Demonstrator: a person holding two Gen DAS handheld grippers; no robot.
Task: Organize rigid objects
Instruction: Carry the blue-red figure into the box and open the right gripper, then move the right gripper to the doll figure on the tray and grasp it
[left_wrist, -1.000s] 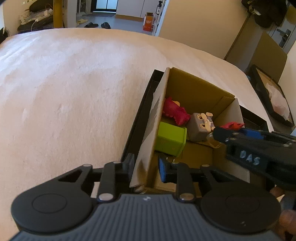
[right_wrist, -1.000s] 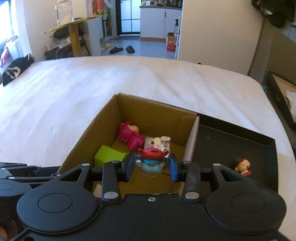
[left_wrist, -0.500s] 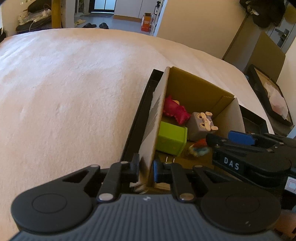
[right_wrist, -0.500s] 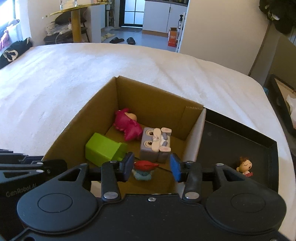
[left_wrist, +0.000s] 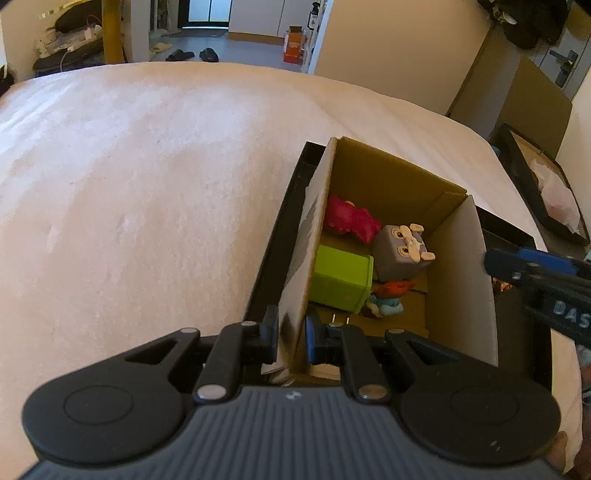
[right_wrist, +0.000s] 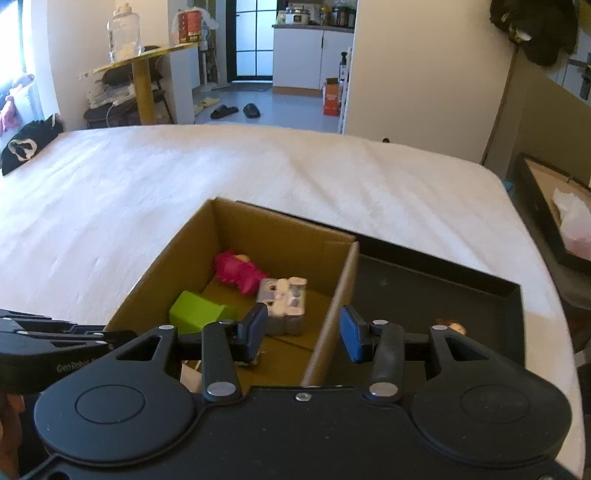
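Note:
A cardboard box (left_wrist: 461, 258) stands in a black tray (right_wrist: 443, 280) on the bed. Inside lie a pink figure (left_wrist: 351, 219), a grey cube toy (left_wrist: 400, 251), a green block (left_wrist: 341, 278) and a small red-and-blue figure (left_wrist: 389, 297). My left gripper (left_wrist: 291, 334) is shut on the box's left wall. My right gripper (right_wrist: 303, 330) is open and empty above the box's right wall (right_wrist: 332, 310); it also shows in the left wrist view (left_wrist: 535, 275). A small doll (right_wrist: 450, 326) lies in the tray right of the box.
The white bed cover (left_wrist: 147, 184) spreads to the left and beyond the box. A second black tray (right_wrist: 554, 214) with paper sits off the bed at the right. A round side table (right_wrist: 140, 70) stands at the back left.
My right gripper let the red-and-blue figure drop into the box, opened, then rose and moved right. My left gripper closed on the box's left wall.

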